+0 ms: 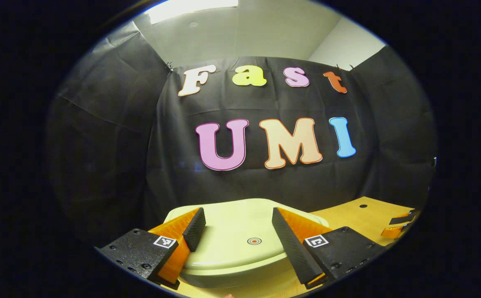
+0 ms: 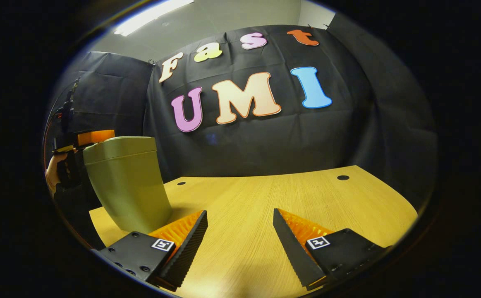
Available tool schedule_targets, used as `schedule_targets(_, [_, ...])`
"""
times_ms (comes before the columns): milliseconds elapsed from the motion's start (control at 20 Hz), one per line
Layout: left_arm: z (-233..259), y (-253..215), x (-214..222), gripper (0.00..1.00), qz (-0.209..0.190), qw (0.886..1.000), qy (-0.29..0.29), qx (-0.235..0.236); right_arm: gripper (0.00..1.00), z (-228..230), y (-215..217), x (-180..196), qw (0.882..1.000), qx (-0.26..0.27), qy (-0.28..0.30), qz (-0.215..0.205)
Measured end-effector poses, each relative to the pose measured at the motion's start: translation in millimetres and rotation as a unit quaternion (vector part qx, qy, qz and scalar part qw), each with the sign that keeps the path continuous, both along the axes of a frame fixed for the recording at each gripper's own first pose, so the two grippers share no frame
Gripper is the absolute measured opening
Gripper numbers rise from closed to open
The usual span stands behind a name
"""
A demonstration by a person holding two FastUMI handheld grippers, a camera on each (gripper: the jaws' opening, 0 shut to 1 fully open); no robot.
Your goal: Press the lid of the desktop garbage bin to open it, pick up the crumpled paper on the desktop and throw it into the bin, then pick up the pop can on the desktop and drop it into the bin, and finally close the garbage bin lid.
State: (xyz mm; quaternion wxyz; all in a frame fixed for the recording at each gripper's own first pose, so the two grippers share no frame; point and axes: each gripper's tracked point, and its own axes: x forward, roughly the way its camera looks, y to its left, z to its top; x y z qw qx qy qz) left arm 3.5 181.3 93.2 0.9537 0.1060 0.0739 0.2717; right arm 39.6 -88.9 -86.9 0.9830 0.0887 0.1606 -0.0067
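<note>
At far left of the right gripper view, a hand [image 2: 52, 174] holds the left gripper [image 2: 93, 136] level with the lid of the pale green bin [image 2: 126, 186], which stands upright on the wooden desk [image 2: 265, 198]. Nearer, the right gripper [image 2: 240, 225] hangs above bare wood, fingers spread and grasping nothing. Seen from the left gripper view, the left gripper [image 1: 237, 227] sits just over the closed lid [image 1: 232, 231], fingers apart either side of its small round mark [image 1: 254, 241]; the right gripper's tip [image 1: 399, 225] shows far right
</note>
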Motion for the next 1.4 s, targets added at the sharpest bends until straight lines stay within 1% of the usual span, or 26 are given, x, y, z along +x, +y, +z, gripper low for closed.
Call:
schedule_targets(100, [-2, 2, -1, 0.98, 0.005, 1.000, -0.001, -0.001, 1.00, -1, 9, 0, 1.000, 0.004, 0.003, 0.009])
schedule_targets(250, [-3, 0, 0, 0.97, 0.008, 1.000, 0.006, -0.003, 1.00, 0, 22, 1, 1.000, 0.000, 0.000, 0.024])
schedule_targets(400, [-4, 0, 0, 0.98, 0.009, 1.000, 0.009, -0.010, 1.00, 2, 26, 0, 1.000, -0.002, -0.001, 0.031])
schedule_targets(600, [-2, -3, -2, 0.98, 0.011, 1.000, 0.005, -0.006, 1.00, 10, 28, -1, 0.999, 0.004, -0.007, 0.031])
schedule_targets(650, [2, -3, -1, 0.98, 0.006, 1.000, -0.003, 0.005, 1.00, 15, 29, -2, 0.999, 0.004, -0.012, 0.031])
schedule_targets(750, [3, -8, 1, 0.97, -0.009, 1.000, -0.008, 0.010, 1.00, 20, 31, -2, 0.999, 0.003, -0.020, 0.033])
schedule_targets(950, [10, -8, 4, 0.96, -0.023, 1.000, -0.012, 0.004, 1.00, 10, 33, 0, 0.999, -0.005, -0.011, 0.034])
schedule_targets(1150, [42, -29, 14, 0.96, -0.060, 0.997, -0.049, -0.001, 1.00, 3, 39, 4, 0.999, -0.013, -0.004, 0.038])
schedule_targets(1200, [46, -41, 18, 0.98, -0.077, 0.996, -0.049, 0.000, 1.00, 2, 41, 5, 0.999, -0.015, -0.003, 0.038])
schedule_targets(1300, [46, -69, 25, 0.96, -0.121, 0.991, -0.049, -0.004, 1.00, -2, 43, 5, 0.999, -0.021, -0.001, 0.040])
schedule_targets(1400, [33, -107, 32, 0.95, -0.173, 0.984, -0.048, -0.020, 1.00, -2, 43, 6, 0.999, -0.029, 0.001, 0.039])
